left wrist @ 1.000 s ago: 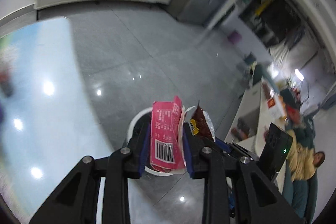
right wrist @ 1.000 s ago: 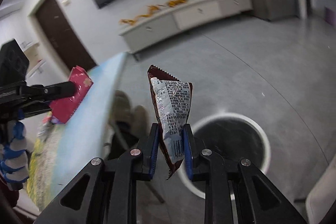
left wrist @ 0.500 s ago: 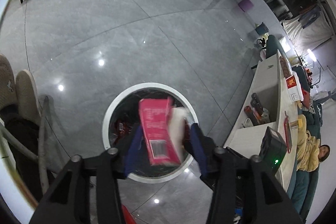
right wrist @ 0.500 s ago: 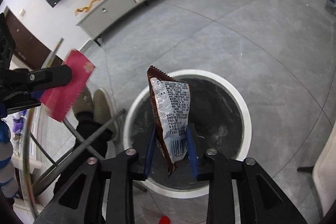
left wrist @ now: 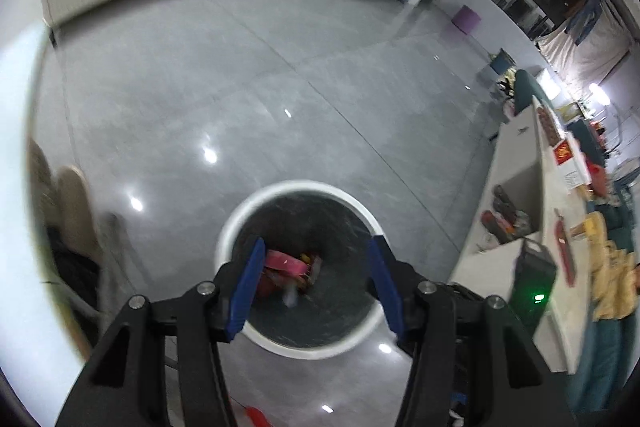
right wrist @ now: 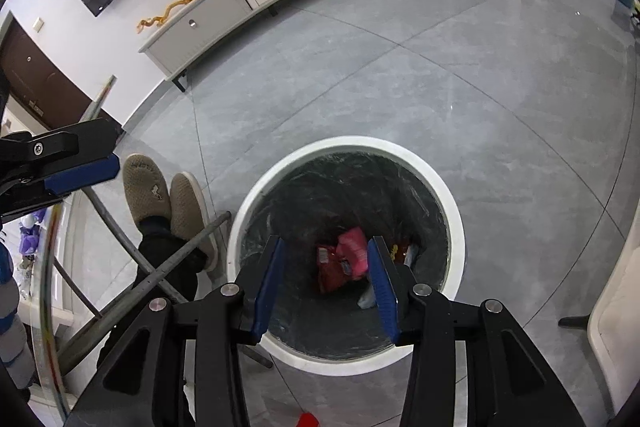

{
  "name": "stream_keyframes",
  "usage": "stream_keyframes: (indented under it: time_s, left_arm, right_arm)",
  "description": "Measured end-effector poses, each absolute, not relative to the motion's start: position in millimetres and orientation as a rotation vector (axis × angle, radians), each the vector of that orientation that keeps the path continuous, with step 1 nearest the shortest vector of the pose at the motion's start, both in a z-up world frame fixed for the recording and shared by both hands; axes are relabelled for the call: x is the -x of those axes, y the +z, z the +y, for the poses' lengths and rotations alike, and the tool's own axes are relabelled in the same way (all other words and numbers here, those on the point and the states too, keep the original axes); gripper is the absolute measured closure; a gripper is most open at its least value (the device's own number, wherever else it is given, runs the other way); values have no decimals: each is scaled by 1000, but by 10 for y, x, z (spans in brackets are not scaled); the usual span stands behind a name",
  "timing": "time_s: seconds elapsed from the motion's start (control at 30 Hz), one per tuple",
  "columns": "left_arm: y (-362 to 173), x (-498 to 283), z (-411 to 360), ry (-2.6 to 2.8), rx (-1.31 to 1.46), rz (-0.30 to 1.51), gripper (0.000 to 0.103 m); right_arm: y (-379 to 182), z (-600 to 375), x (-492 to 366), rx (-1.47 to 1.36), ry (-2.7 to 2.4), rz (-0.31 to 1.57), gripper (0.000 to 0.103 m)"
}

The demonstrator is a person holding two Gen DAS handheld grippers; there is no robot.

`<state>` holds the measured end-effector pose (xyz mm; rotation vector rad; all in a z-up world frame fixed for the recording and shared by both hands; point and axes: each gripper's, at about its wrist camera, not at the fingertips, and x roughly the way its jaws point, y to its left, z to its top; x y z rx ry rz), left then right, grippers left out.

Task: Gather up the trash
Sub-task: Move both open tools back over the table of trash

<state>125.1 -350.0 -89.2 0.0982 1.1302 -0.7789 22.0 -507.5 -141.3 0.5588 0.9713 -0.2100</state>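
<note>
Over the grey floor [right wrist: 440, 75], both grippers [left wrist: 316, 279] [right wrist: 326, 283] are gaping wide above the bin [right wrist: 456, 227], wrappers [right wrist: 352, 255] lying inside.

Left gripper [left wrist: 316, 291] with blue pads spread wide and empty, above white-rimmed trash bin [left wrist: 240, 219], pink wrapper [left wrist: 284, 261] lying inside, glossy grey tile floor [left wrist: 240, 87] around
</note>
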Motion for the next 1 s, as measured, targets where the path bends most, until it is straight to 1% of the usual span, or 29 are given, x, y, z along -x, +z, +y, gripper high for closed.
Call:
stream_keyframes:
  time_s: [0.17, 0.33, 0.5, 0.67, 0.83, 1.0]
  left_arm:
    - [-598, -1092, -3203, -709, -120, 981, 51]
    - [-402, -988, -2855, -642, -117, 882, 51]
    - [-223, -866, -2435, -589, -105, 798, 51]
    - [-31, -700, -2010, -529, -96, 708, 44]
    - [134, -510, -1596, -467, -90, 622, 42]
    - [241, -377, -1182, -404, -74, 569, 40]
  right_arm:
    - [-1234, -5027, -156, -546, -199, 931, 59]
    - [-1034, -4847, -163, -524, -173, 892, 58]
    - [-720, -4572, -180, -479, -129, 832, 58]
    - [-347, -4215, -221, -415, -66, 760, 57]
    - [-48, -3832, -263, -354, 3, 711, 57]
    - [193, -3482, -263, -302, 52, 659, 52]
